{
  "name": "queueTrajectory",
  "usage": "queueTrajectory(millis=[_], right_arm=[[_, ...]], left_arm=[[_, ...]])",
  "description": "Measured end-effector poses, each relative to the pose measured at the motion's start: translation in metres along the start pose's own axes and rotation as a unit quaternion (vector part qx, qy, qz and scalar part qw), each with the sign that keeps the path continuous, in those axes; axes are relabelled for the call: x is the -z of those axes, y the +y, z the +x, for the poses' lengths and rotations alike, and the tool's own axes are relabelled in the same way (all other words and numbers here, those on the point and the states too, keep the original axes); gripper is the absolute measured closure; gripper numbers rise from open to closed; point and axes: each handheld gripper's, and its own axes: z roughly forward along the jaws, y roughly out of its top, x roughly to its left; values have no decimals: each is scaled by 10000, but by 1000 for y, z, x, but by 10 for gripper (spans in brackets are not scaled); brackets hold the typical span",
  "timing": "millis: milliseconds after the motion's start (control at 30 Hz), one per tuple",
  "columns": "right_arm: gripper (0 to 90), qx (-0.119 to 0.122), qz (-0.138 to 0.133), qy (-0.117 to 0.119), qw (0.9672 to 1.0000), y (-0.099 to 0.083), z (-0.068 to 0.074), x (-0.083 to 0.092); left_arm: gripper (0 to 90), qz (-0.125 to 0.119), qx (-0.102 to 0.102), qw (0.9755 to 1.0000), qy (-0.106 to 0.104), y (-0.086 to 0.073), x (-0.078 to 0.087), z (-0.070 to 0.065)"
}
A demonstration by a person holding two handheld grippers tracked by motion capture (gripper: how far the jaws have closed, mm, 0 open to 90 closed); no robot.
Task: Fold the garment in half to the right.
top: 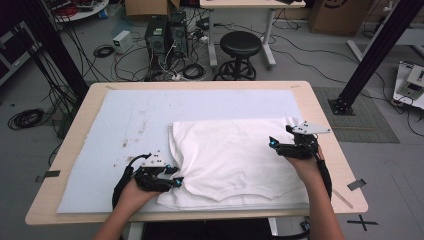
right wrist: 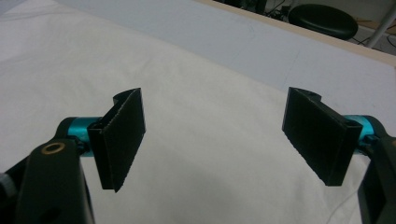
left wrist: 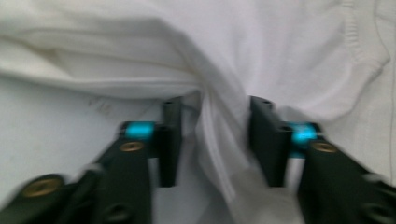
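A white T-shirt [top: 235, 155] lies folded flat on the right half of the table. My left gripper [top: 177, 181] sits at the shirt's near left edge. In the left gripper view a bunched fold of the white shirt [left wrist: 280, 46] rises between the jaws of the left gripper [left wrist: 215, 140]. The jaws stand apart, and a gap shows beside the left one. My right gripper [top: 272, 142] hovers at the shirt's right side. Seen in the right gripper view, the right gripper [right wrist: 219, 135] is wide open over the smooth shirt [right wrist: 210, 93], with nothing between its fingers.
A pale blue-white mat [top: 135, 115] covers the wooden table [top: 320, 115], stained near its left middle. Beyond the far edge stand a black stool [top: 241, 45], computer towers [top: 165, 32] and loose cables on the floor. Black frame posts rise at both sides.
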Motion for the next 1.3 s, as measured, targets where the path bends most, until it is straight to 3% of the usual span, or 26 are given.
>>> queueTrajectory(millis=[100, 167, 267, 667, 700, 733, 900, 933, 1233, 1267, 1300], right_arm=[[217, 28, -16, 24, 10000, 1, 1, -1], [217, 27, -22, 38, 10000, 2, 2, -1], [217, 112, -36, 92, 9999, 7, 7, -2], [217, 659, 47, 504, 9965, 51, 40, -25], [217, 774, 79, 678, 9947, 67, 52, -36], [217, 815, 78, 724, 9940, 72, 56, -41], [217, 882, 205, 852, 9922, 84, 67, -56], [217, 943, 292, 969, 9904, 91, 74, -69], [217, 1026, 494, 1256, 9855, 111, 98, -109], [217, 1105, 557, 1327, 9834, 116, 108, -122], [217, 1129, 562, 1338, 9830, 117, 109, -124]], left_arm=[[489, -28, 6, 10000, 22, -3, 1, -6], [600, -19, -120, 9999, -76, -3, -1, -12], [742, -16, -135, 9997, -179, -2, -3, -15], [795, -17, -64, 9994, -335, -1, -3, -11], [793, -23, -178, 9994, -290, -1, -3, -12], [792, -38, -190, 9994, -287, -1, -3, -13], [789, -41, -250, 9994, -240, -1, -3, -14], [790, -40, -251, 9994, -244, -1, -3, -14], [801, -46, -269, 9992, -279, -1, -3, -12], [800, -54, -259, 9992, -284, -1, -3, -12], [800, -53, -263, 9992, -282, -1, -3, -12]])
